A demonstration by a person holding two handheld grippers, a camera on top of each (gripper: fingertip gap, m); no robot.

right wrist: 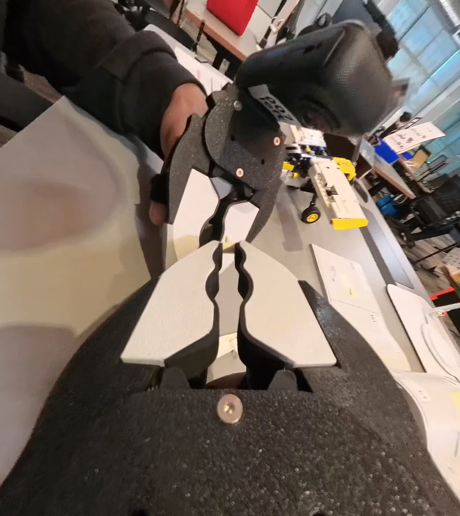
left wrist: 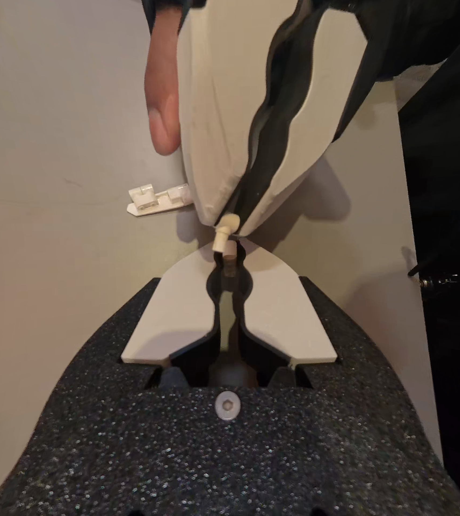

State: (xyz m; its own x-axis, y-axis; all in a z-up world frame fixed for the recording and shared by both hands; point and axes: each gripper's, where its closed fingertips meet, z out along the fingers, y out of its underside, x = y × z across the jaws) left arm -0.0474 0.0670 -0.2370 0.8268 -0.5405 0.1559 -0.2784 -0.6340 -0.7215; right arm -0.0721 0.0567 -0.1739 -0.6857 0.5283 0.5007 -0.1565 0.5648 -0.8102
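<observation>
Left wrist view: my left gripper point(left wrist: 228, 252) is pinching a small white cylinder piece point(left wrist: 230, 248), while my right gripper point(left wrist: 227, 227) is coming in from above, clamping a cream elbow-shaped peg point(left wrist: 224, 230) right against it. A white hinge-like part point(left wrist: 157, 196) is lying on the table point(left wrist: 55, 251) nearby.

Right tongs point(right wrist: 227, 247) tip to tip with left tongs point(right wrist: 223, 237) above grey desk point(right wrist: 293, 237), small cream piece point(right wrist: 226, 245) between their tips, white-and-yellow brick model point(right wrist: 334, 190) toward the desk's far edge, papers point(right wrist: 346, 282) along its right side
</observation>
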